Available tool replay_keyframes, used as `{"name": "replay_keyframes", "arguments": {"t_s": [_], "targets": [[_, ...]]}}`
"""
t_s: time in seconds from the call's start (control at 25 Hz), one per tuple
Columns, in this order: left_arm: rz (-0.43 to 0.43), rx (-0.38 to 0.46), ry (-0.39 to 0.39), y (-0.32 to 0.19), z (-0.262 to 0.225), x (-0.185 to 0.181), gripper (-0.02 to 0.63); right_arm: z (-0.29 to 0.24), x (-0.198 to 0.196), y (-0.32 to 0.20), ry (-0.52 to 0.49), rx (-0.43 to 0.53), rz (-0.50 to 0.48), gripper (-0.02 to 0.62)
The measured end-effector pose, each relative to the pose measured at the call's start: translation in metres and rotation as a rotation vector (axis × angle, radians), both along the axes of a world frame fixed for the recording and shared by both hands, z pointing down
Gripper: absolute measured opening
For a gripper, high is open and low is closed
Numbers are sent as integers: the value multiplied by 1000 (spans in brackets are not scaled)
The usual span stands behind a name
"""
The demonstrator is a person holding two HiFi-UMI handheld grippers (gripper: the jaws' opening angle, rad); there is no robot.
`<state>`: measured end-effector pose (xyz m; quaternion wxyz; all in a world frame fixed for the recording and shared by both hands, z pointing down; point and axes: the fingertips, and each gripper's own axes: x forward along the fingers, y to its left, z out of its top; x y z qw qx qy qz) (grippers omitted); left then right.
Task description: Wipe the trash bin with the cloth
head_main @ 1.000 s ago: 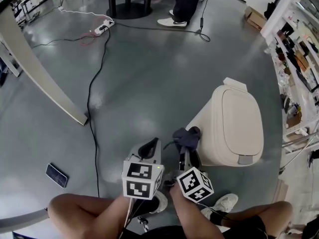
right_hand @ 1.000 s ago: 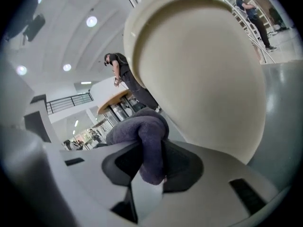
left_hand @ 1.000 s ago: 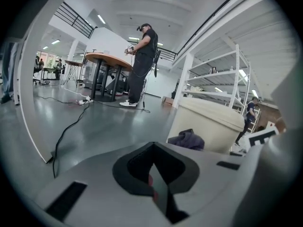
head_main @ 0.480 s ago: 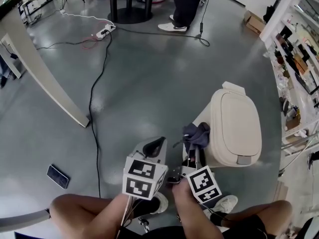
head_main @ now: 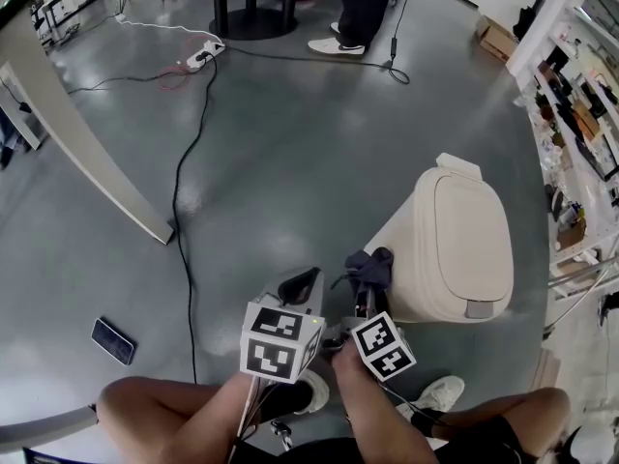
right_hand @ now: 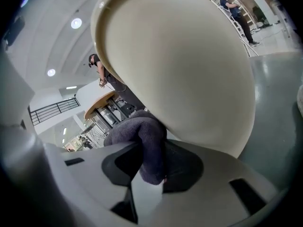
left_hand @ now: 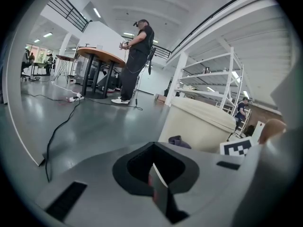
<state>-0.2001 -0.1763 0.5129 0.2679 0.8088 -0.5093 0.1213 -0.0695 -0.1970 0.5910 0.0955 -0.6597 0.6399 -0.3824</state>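
Against smooth rounded cream bin, right gripper pinches soft grey cloth.

The right gripper pinches a dark grey cloth, whose bunched top presses against the cream trash bin wall.

Trash bin cropped (upper edge)
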Motion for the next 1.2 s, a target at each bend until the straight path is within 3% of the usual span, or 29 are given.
{"name": "replay_keyframes", "arguments": {"t_s": [0.2,0.48,0.64,0.92,1.2], "targets": [[-4,-69,56,2,15,-4,-2,41,2,4,52,-78,-4,107],[-4,-78,2,0,25,-7,-2,96,4,12,214,-189,-71,107],[7,-93,-14,1,31,-7,-2,104,4,16,278,-206,-117,107],[3,-80,-15,-6,28,-9,-2,41,-8,9,151,-65,-43,108],[-24,-82,-9,-6,29,-15,-2,-56,-15,-42,163,168,-15,107]]}}
